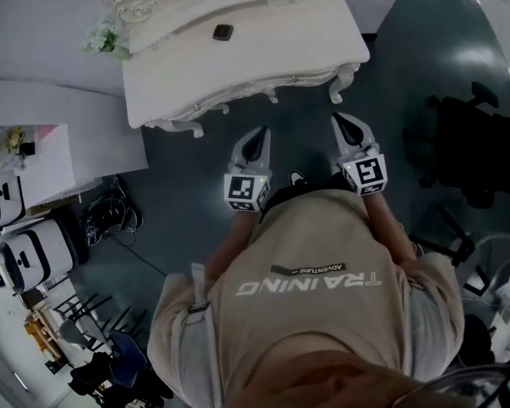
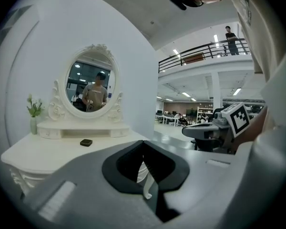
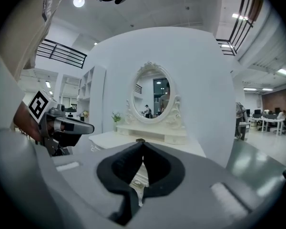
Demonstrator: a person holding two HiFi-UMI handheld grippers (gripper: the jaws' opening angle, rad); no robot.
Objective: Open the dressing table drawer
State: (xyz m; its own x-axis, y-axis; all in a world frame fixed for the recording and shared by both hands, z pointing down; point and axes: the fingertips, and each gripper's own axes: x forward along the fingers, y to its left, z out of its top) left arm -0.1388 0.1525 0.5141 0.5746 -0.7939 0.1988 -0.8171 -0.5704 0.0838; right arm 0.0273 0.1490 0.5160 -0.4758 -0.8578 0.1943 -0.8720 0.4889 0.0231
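Facing desk (image 1: 238, 75) front edge, apart from it: left tongs (image 1: 257, 134), right tongs (image 1: 347, 121), both pressed together, empty. Black box (image 1: 223, 31) near desk middle, before mirror (image 2: 89, 89).

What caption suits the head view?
Left tongs and right tongs, both shut, hover short of the white dressing table.

Dressing table (image 1: 238, 66) cut off at top — dark object (image 1: 223, 31) (unidentifiable).

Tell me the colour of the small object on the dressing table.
The small object is black; head view shows it best.
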